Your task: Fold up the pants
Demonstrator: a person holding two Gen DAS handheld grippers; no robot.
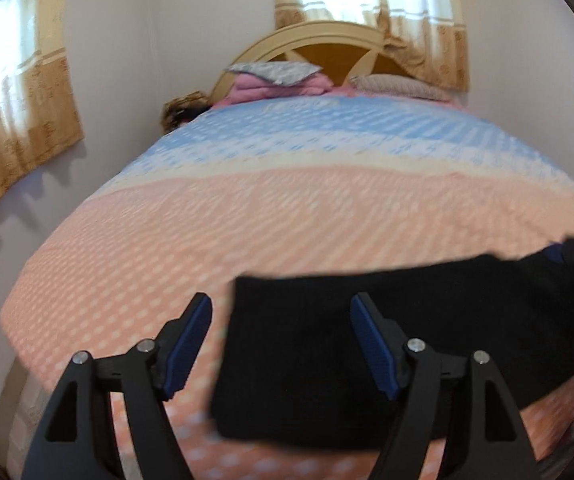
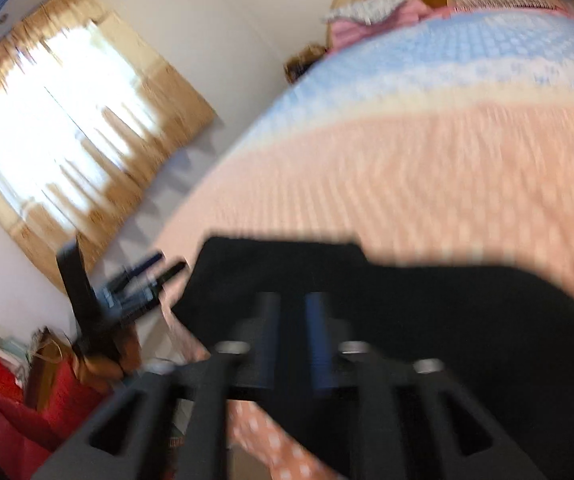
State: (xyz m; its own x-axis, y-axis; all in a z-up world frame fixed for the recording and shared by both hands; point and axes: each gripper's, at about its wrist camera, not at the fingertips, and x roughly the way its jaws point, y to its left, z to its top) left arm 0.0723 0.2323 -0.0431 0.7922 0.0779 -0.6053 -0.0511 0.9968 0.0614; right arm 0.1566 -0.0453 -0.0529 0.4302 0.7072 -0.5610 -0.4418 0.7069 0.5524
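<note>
Pants [image 1: 367, 352], black and folded, lie on the near right part of the pink and blue bedspread [image 1: 247, 216], the left gripper [image 1: 281, 344] spread wide and empty over their left edge, the right gripper [image 2: 293, 344] pinched nearly closed over the dark cloth, its grasp unclear through blur.

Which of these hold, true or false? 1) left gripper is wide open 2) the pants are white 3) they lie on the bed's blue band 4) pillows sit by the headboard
1) Left gripper is wide open: true.
2) The pants are white: false; the black fabric pants are dark.
3) They lie on the blue band: false; they lie on the pink dotted bedspread near the foot edge.
4) Pillows sit by the cream wooden headboard: true.
</note>
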